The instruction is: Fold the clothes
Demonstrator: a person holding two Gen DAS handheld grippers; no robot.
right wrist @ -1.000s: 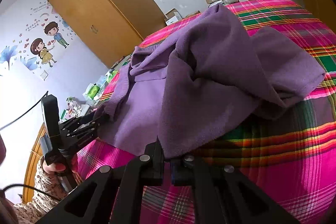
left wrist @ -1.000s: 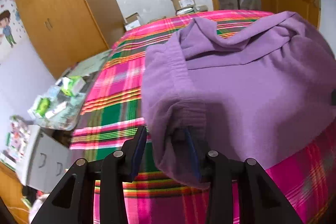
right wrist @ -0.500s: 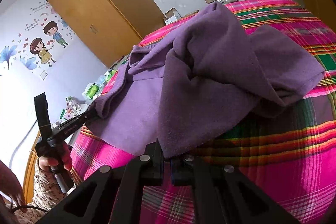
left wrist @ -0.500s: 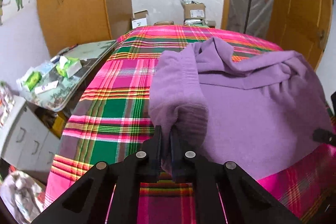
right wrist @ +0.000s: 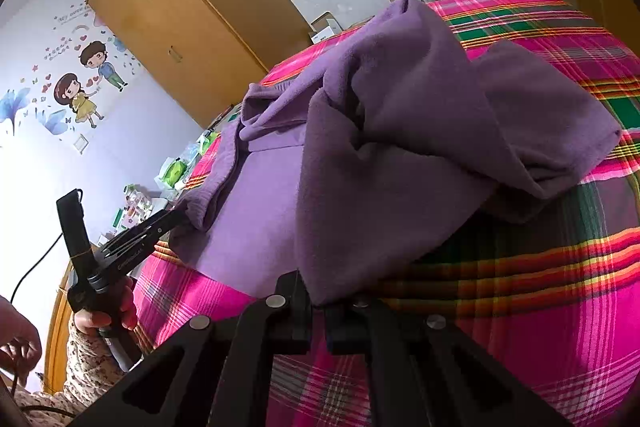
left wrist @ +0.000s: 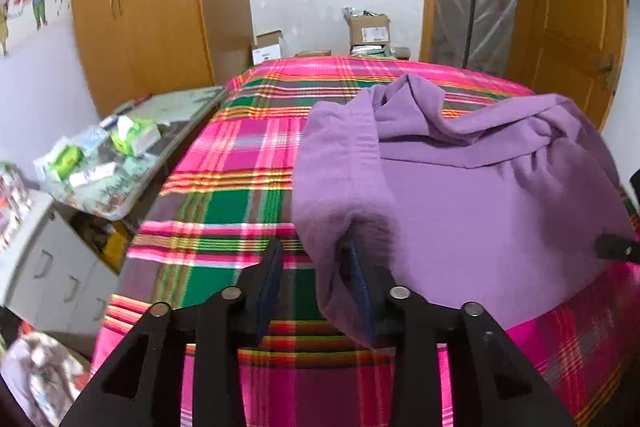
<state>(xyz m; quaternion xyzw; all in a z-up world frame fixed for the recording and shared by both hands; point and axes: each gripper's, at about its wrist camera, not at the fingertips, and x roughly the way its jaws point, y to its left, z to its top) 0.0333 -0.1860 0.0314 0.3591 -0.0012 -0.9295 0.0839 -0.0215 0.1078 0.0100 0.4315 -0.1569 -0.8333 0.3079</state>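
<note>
1. On the plaid bedspread, the purple garment lies bunched toward the right side, with your left gripper at its near left corner.
2. Your left gripper's jaws stand apart and have just been opening; a fold of the garment's near edge hangs between them, draped against the right finger, while the left finger sits clear of the cloth over the bedspread.
3. Your right gripper is clenched on the garment's near hem at the bedspread's near edge, the fabric rising out of its tips.
4. Half a second ago your left jaws were pinched tight on that same corner; now the cloth is released and sags where it was squeezed.
5. Your right gripper's clamp on the hem looks the same as a second ago.
6. From the right wrist view, your hand holds the left gripper at the bedspread's left edge, its tip meeting the garment's corner.
7. The garment is soft, fleecy and heavily rumpled, with a stitched band along its left edge and a layer folded back across its far part.
</note>
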